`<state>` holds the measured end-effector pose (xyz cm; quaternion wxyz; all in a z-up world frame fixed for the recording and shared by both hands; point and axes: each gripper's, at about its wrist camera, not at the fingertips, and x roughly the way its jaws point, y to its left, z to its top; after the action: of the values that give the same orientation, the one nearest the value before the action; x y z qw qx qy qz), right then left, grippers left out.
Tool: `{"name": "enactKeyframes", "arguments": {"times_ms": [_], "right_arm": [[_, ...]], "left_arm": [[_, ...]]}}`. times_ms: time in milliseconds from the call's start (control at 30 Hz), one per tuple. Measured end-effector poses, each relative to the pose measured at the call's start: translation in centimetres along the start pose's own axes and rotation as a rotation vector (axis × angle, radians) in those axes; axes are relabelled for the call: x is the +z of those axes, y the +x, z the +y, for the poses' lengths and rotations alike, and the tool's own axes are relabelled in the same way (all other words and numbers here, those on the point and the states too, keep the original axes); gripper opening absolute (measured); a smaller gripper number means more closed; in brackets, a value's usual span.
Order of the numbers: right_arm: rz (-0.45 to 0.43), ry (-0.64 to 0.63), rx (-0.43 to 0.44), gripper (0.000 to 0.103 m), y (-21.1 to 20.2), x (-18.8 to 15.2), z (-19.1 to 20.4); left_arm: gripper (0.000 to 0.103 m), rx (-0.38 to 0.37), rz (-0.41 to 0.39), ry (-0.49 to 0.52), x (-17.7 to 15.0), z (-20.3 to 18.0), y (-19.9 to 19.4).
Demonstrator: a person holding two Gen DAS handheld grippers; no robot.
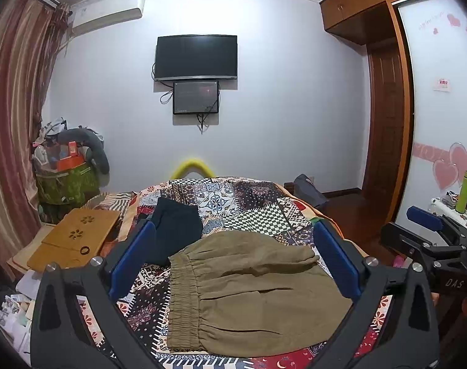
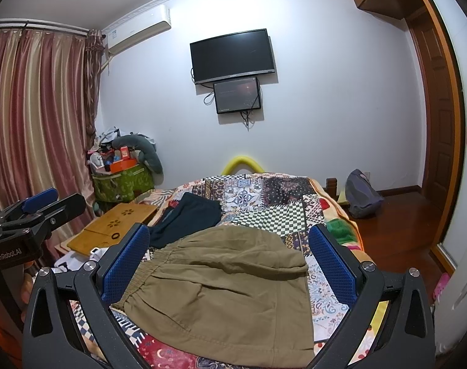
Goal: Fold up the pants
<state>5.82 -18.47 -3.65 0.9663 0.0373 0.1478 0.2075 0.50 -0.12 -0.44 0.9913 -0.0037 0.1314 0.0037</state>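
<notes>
Olive pants (image 1: 252, 292) folded flat near the bed's (image 1: 264, 212) front edge, elastic waistband toward the left side. Left gripper (image 1: 233, 264) spread wide above them, pinching nothing. Right gripper (image 2: 230, 270) likewise spread, empty. Dark garment (image 1: 175, 230) just behind, touching the pants' far left corner.

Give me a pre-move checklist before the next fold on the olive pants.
1. Left gripper open, nothing held: ok.
2. Right gripper open, nothing held: ok.
3. Olive pants folded over, lying flat on the patchwork bedspread: ok.
4. Elastic waistband in view: ok.
5. Dark garment clear of the pants: not ok, edges seem to overlap.
6. Fold edges aligned: cannot tell.
</notes>
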Motion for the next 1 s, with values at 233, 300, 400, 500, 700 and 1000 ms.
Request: {"name": "enactKeyframes", "arguments": {"times_ms": [233,300,400,500,700,1000], "right_arm": [[0.002,0.001,-0.002,0.103,-0.16,0.02,-0.41],[0.002,0.001,-0.002,0.103,-0.16,0.02,-0.44],[0.003,0.004,-0.003,0.103,-0.12,0.04,-0.58],[0.002,0.006,-0.005,0.103,-0.20,-0.02,-0.77],[0.003,0.006,-0.005,0.103,-0.23,0.05,-0.76],[0.004,0.007,-0.005,0.103,-0.28,0.01,-0.87]], "left_arm": [[0.103,-0.003,0.001,0.000,-0.11,-0.01,0.09],[0.103,-0.003,0.000,0.000,-0.09,0.02,0.05],[0.103,-0.003,0.001,0.001,-0.13,0.00,0.17],[0.103,-0.003,0.000,0.000,-0.09,0.02,0.15],[0.103,-0.005,0.005,0.000,-0.03,-0.09,0.27],[0.103,-0.009,0.005,0.009,-0.11,-0.14,0.40]]}}
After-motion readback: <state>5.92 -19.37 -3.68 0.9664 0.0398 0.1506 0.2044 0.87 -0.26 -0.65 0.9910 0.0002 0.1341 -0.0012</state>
